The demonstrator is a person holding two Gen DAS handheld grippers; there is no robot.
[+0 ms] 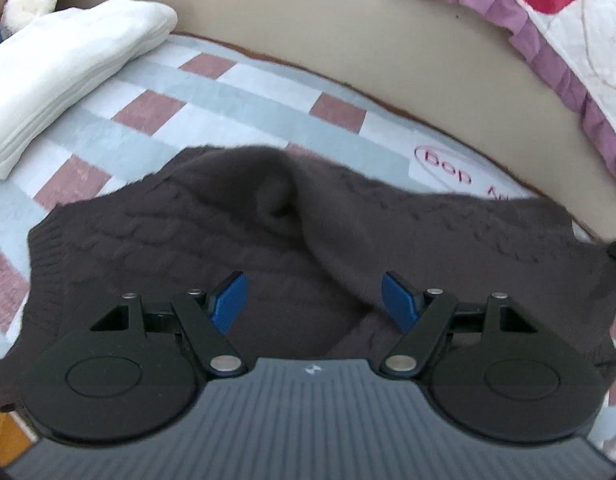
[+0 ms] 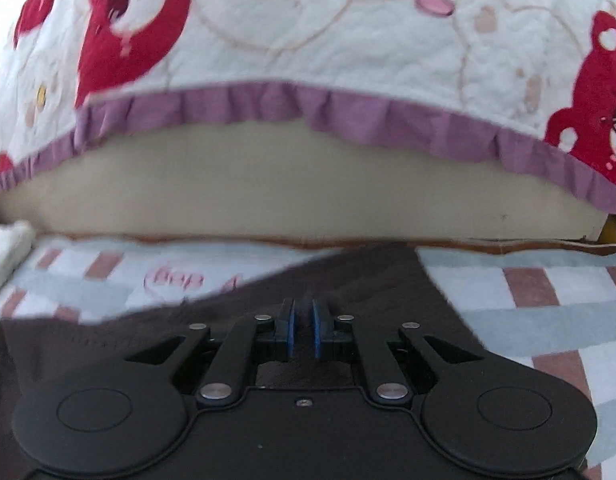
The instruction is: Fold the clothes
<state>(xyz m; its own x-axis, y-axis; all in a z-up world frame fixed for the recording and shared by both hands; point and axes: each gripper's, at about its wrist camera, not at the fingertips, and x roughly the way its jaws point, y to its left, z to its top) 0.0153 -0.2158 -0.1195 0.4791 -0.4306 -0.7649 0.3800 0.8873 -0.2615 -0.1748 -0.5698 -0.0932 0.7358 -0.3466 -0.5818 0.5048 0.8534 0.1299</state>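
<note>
A dark brown cable-knit sweater (image 1: 188, 232) lies spread on the checked sheet (image 1: 212, 92), with one part folded diagonally across its middle into a raised ridge. My left gripper (image 1: 313, 300) hovers just above it, open, its blue pads (image 1: 230, 300) wide apart and nothing pinched between them. In the right wrist view the sweater (image 2: 367, 280) runs under and past my right gripper (image 2: 303, 320). Its blue pads stand almost together with only a thin dark slit between them. Whether any knit is caught in that slit I cannot tell.
A folded white blanket (image 1: 60, 80) lies at the far left of the sheet, with plush toys (image 1: 24, 0) behind it. A beige padded wall (image 1: 347, 52) borders the far side. A white quilt with red bears and a purple frill (image 2: 308, 40) hangs over it.
</note>
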